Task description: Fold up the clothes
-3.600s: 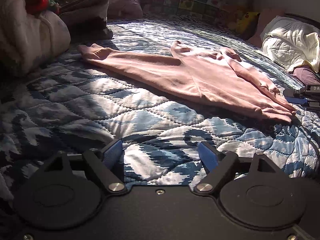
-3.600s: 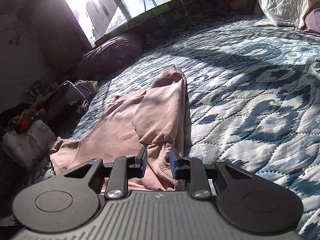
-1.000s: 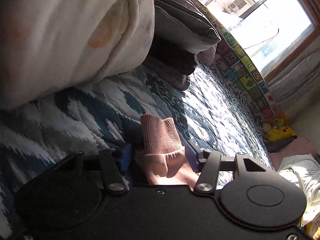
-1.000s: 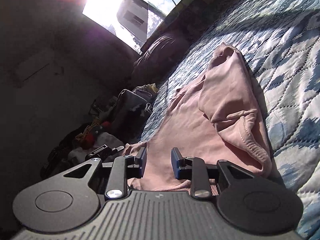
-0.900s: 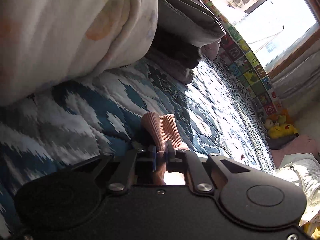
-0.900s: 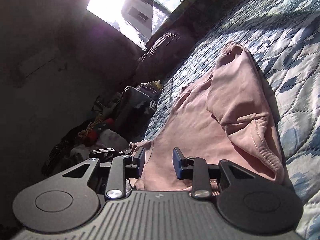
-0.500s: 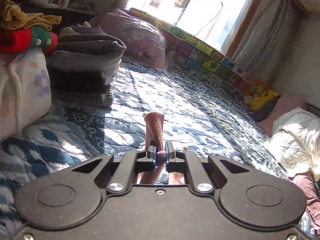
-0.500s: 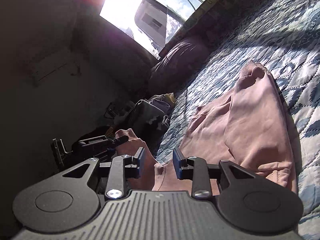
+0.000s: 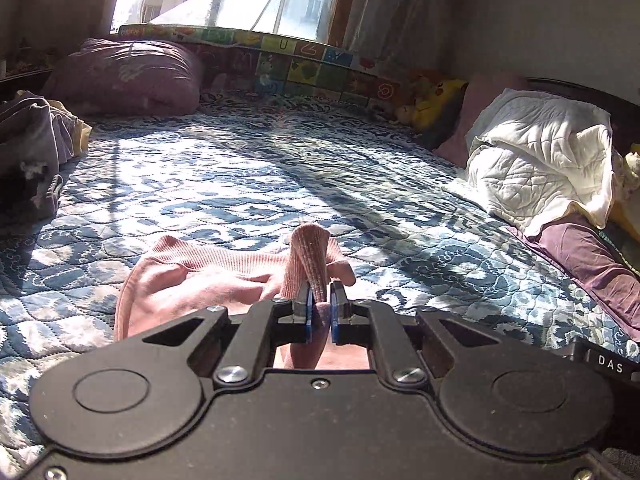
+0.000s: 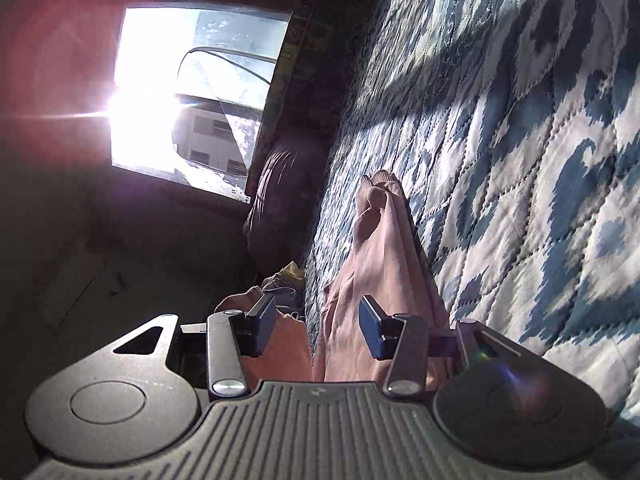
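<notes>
Two hand-held grippers work one pink top (image 9: 192, 280) on the bed (image 9: 280, 176). Left gripper (image 9: 319, 312) pinches its ribbed cuff (image 9: 310, 256) at frame centre; right gripper (image 10: 318, 330) gapes wide, the top's long axis running straight ahead between its fingers.

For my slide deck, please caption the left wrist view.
Left gripper pinching a pink top's cuff above a blue quilt.

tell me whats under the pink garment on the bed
The blue patterned quilt shows all around the pink garment, so it lies on that. Anything directly beneath the cloth is covered. The left gripper pinches its ribbed cuff.
</notes>
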Available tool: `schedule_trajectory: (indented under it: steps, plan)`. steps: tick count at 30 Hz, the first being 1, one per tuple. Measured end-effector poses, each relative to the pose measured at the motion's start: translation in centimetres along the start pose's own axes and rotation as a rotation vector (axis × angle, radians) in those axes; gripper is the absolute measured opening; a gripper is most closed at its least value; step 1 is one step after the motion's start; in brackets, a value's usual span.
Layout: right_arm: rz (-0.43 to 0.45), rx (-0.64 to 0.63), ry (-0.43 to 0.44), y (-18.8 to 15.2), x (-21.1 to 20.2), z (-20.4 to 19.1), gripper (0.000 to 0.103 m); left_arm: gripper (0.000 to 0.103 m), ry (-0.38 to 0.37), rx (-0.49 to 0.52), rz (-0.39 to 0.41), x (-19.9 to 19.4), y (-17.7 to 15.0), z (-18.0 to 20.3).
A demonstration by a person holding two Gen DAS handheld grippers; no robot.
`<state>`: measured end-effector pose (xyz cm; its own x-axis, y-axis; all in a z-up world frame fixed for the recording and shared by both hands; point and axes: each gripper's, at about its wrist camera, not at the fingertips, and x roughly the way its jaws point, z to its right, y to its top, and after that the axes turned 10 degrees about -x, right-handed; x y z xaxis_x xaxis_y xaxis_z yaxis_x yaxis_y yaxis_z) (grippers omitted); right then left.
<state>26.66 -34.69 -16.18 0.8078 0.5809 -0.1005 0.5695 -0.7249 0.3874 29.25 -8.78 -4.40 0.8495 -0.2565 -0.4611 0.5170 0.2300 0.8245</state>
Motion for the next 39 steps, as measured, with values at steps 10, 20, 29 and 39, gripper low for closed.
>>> schedule_trajectory:
  steps: [10, 20, 29, 39]
  plan:
    - [0.034, 0.183, -0.054, 0.1, -0.4, 4.3, 0.055, 0.031, -0.09, 0.208, -0.237, 4.6, -6.1, 5.6]
    - [-0.065, -0.084, -0.186, -1.2, 2.4, 1.2, 0.06, 0.053, -0.069, 0.134, -0.098, -5.8, -1.2, -3.0]
    - [-0.074, -0.24, -0.261, -2.8, 5.4, -0.9, 0.054, 0.059, 0.072, 0.2, -0.149, -8.7, -4.1, -8.8]
    - [-0.001, -0.379, -0.288, -2.8, 4.7, -2.1, 0.008, 0.06, 0.146, 0.309, -0.182, -6.6, -6.0, -9.5]
